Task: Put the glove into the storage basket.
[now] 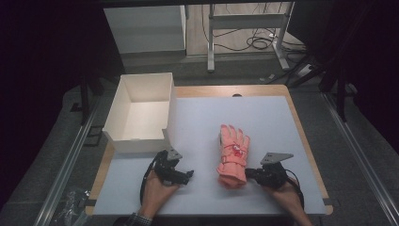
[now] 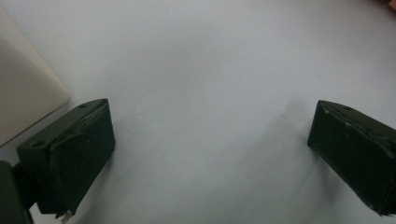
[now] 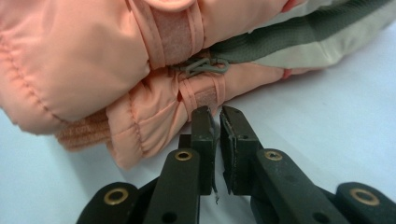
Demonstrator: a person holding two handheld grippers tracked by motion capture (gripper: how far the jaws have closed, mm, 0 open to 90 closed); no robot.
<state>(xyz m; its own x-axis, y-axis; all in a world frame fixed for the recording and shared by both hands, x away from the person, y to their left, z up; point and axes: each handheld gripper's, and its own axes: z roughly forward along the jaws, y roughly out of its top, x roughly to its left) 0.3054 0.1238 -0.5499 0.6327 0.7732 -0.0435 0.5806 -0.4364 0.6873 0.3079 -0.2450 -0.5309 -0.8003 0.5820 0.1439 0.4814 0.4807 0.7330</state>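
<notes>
A pair of salmon-pink gloves lies stacked on the white mat, fingers pointing away from me and cuffs toward me. In the right gripper view the gloves show strapped cuffs, a small grey clip and a grey-beige palm side. My right gripper lies low on the mat just right of the cuffs. Its jaws stand shut with only a sliver between them, tips against the lower cuff strap and no fabric visibly pinched. My left gripper rests left of the gloves, open over bare mat.
An open white cardboard box stands at the mat's far left, and its corner lies close to my left gripper. The white mat covers a wooden table. Desk legs and cables stand on the floor beyond.
</notes>
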